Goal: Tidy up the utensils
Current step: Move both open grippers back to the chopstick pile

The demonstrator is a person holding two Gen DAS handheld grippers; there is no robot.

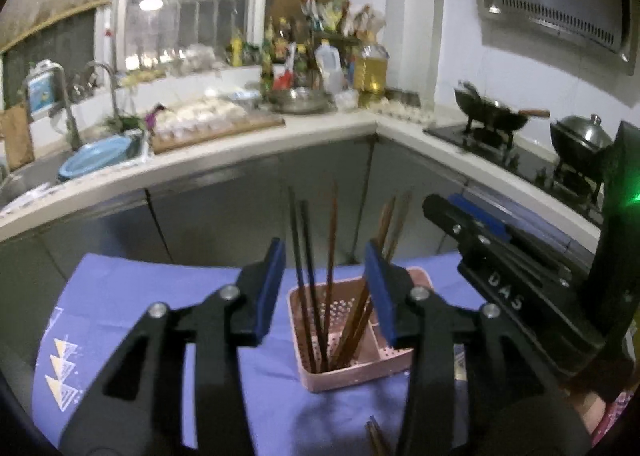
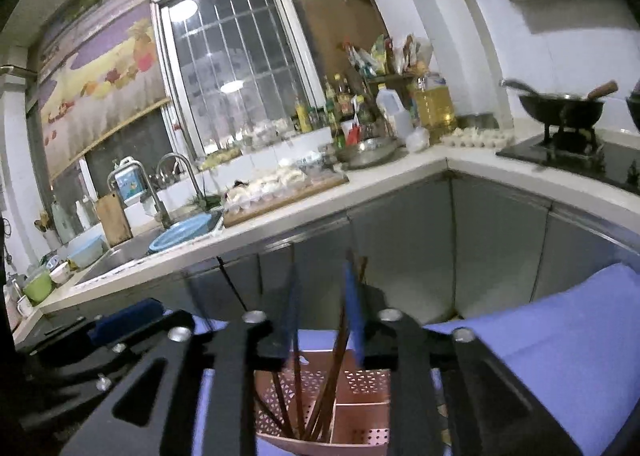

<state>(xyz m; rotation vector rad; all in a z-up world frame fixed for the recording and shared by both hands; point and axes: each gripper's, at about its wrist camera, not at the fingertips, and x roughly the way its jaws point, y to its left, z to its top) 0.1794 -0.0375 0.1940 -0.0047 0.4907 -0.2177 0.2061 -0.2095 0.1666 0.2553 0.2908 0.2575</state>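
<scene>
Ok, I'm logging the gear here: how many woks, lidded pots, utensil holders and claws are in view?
Wok: 1
Lidded pot: 1
Pink utensil holder: 1
Claws: 2, left claw and right claw
Total: 5

Left gripper [image 1: 326, 288] jaws parted and empty, right gripper [image 2: 320, 320] likewise, side by side
</scene>
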